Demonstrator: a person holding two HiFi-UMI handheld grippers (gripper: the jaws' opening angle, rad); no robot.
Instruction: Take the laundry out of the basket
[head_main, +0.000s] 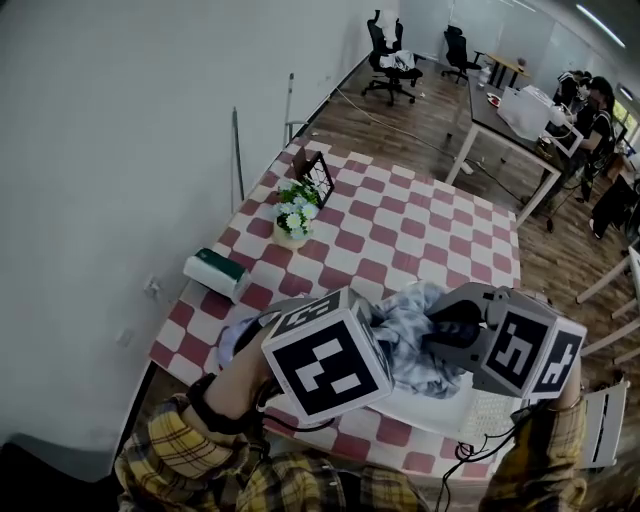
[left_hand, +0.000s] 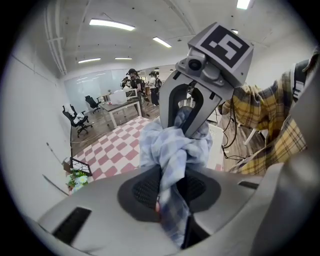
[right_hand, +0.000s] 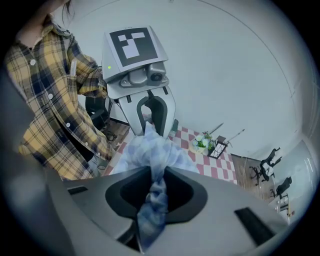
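Note:
A pale blue checked garment (head_main: 408, 332) hangs bunched in the air between my two grippers, above the white laundry basket (head_main: 487, 412) at the table's near edge. My left gripper (head_main: 372, 338) is shut on one end of it; in the left gripper view the cloth (left_hand: 172, 150) is pinched between the pads and trails toward the camera. My right gripper (head_main: 442, 336) is shut on the other end, and in the right gripper view the garment (right_hand: 152, 150) runs down through the jaws. The two grippers face each other closely, and each shows in the other's view.
The table carries a red-and-white checkered cloth (head_main: 420, 240). On it stand a pot of white flowers (head_main: 295, 212), a green-topped tissue box (head_main: 216, 273) and a black wire rack (head_main: 316, 176). A white wall runs along the left. Desks, office chairs and people are at the far right.

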